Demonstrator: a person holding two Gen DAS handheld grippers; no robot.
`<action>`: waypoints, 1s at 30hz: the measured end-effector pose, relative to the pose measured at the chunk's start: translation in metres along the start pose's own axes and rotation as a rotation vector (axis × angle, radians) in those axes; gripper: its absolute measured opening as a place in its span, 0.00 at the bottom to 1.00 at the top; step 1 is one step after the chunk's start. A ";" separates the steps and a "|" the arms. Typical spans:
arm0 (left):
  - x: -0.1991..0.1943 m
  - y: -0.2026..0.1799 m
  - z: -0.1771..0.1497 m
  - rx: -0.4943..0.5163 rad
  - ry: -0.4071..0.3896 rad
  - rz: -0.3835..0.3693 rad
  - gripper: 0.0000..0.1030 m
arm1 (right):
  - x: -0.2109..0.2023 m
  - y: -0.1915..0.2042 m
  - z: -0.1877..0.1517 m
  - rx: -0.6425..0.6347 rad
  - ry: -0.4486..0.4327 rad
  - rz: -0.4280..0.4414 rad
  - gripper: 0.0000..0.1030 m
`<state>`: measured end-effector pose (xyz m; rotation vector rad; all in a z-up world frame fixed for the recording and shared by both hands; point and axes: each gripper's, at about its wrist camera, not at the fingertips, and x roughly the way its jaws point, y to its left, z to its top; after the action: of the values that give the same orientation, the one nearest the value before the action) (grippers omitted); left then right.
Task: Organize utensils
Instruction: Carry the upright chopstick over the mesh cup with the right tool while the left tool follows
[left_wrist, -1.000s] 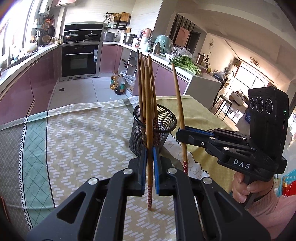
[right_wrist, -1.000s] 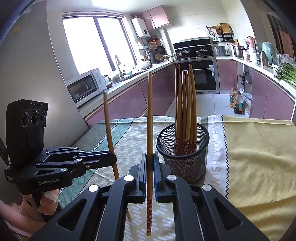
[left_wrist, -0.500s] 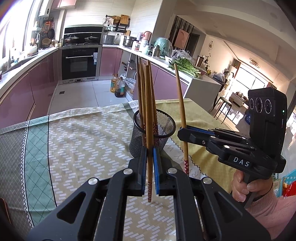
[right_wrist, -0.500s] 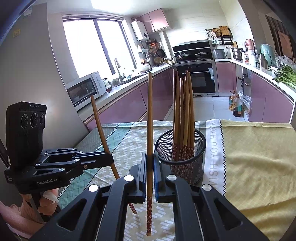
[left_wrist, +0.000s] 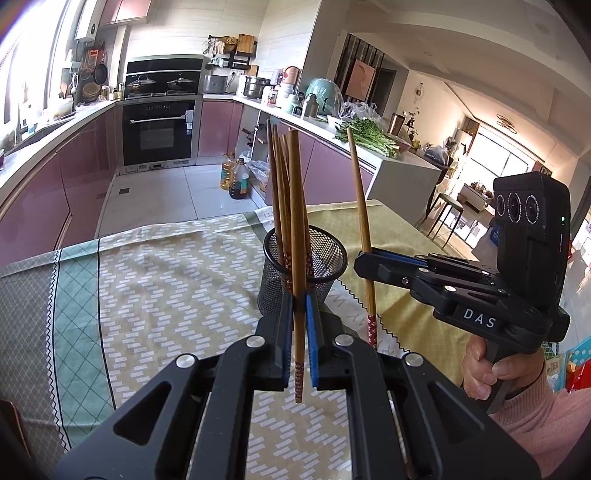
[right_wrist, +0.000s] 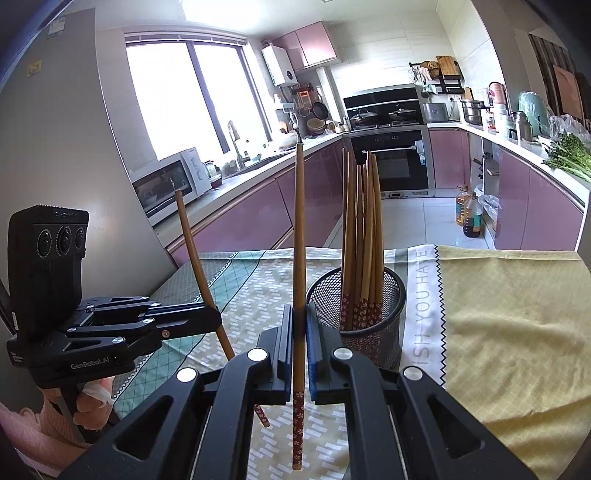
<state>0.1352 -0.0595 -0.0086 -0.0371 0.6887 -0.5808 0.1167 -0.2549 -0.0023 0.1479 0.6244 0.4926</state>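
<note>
Leftmost, the left gripper pinches one wooden chopstick between its blue-lined jaws, which are pressed together on the shaft. That chopstick stands nearly upright in the left wrist view, its plain end rising well above the jaws and its patterned red end hanging below them, clear of the desk. Seen from the right wrist view, the same stick leans with its top tilted to the left, and a hand in a pink sleeve holds the gripper's handle.

Next, just beyond the left jaws, a black mesh holder stands on the patterned cloth covering the desk. A bundle of matching chopsticks stands inside it, patterned ends down, plain ends fanning slightly above the rim. The pinched stick crosses in front of the holder in the left wrist view, but whether it touches the holder I cannot tell.

Farther right, the right gripper clamps a second chopstick, its jaws pressed together on the lower part of the shaft. This stick stands almost vertical just beside the holder's right side, outside the rim, its red patterned tip hanging below the jaws above the yellow part of the cloth. A hand in a pink sleeve grips the handle.
</note>
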 end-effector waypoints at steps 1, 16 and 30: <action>0.000 0.000 0.000 0.000 -0.001 0.000 0.07 | 0.000 0.000 0.000 -0.001 -0.002 -0.001 0.05; -0.007 -0.005 0.007 0.009 -0.018 -0.009 0.07 | 0.000 -0.001 0.008 -0.013 -0.031 -0.005 0.05; -0.006 -0.011 0.017 0.034 -0.030 -0.013 0.07 | 0.000 -0.002 0.017 -0.016 -0.054 -0.001 0.05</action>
<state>0.1365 -0.0681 0.0102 -0.0189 0.6499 -0.6036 0.1272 -0.2563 0.0112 0.1458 0.5674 0.4908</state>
